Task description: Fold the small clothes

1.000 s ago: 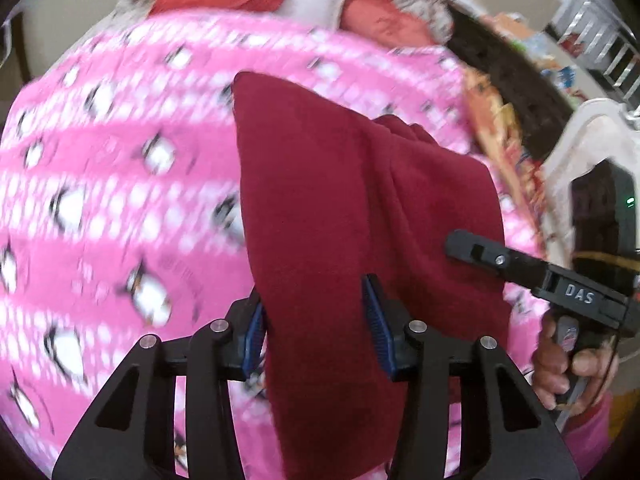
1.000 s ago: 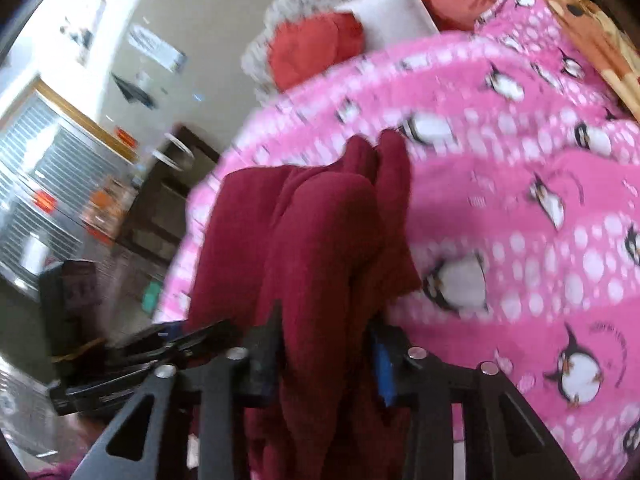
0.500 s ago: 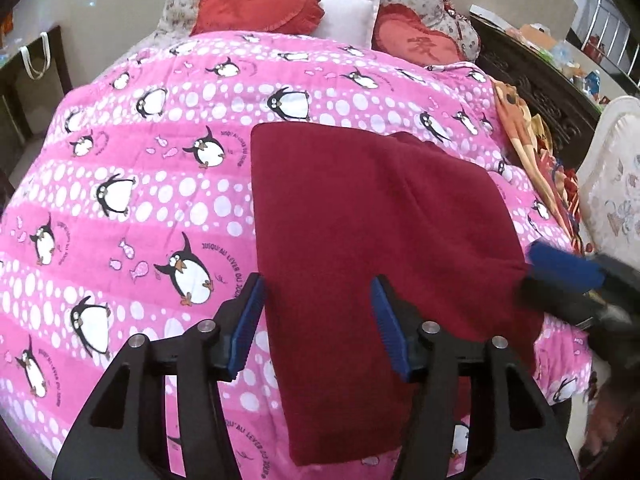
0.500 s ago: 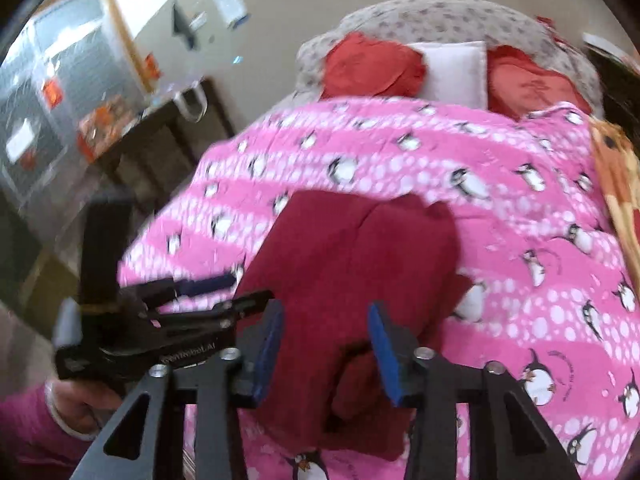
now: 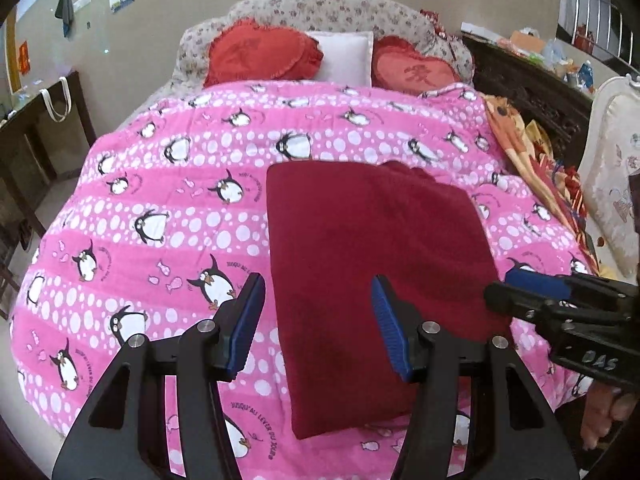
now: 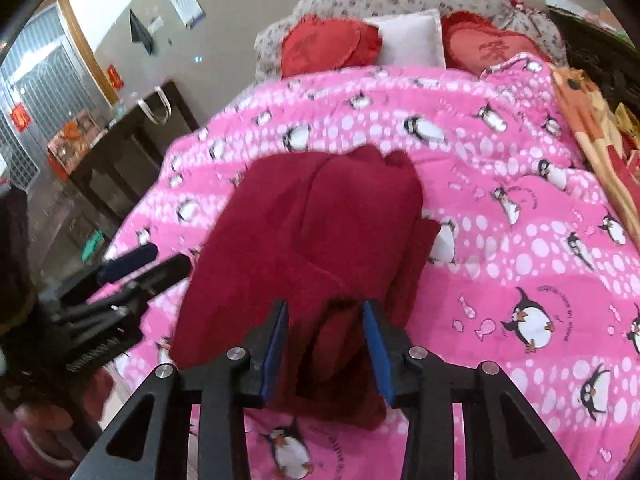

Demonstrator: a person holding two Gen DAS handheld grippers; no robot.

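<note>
A dark red garment (image 5: 372, 240) lies folded in a flat rectangle on the pink penguin blanket (image 5: 160, 200). My left gripper (image 5: 320, 322) hovers open over its near left part, and neither blue pad touches the cloth. At the garment's right edge is my right gripper (image 5: 500, 288). The right wrist view shows the garment (image 6: 320, 220) bunched in thick folds between the pads of the right gripper (image 6: 326, 352), which is shut on them. My left gripper (image 6: 168, 260) appears at the left of that view.
Two red heart pillows (image 5: 260, 56) and a white pillow (image 5: 344, 56) lie at the bed's head. An orange patterned cloth (image 5: 520, 152) drapes the bed's right side, beside a white chair (image 5: 612, 180). A dark wooden table (image 5: 40, 128) stands left of the bed.
My left gripper's jaws spread and let go of the garment, then pulled back from it. The garment went from draped and lifted to lying flat. The right gripper still has cloth between its pads.
</note>
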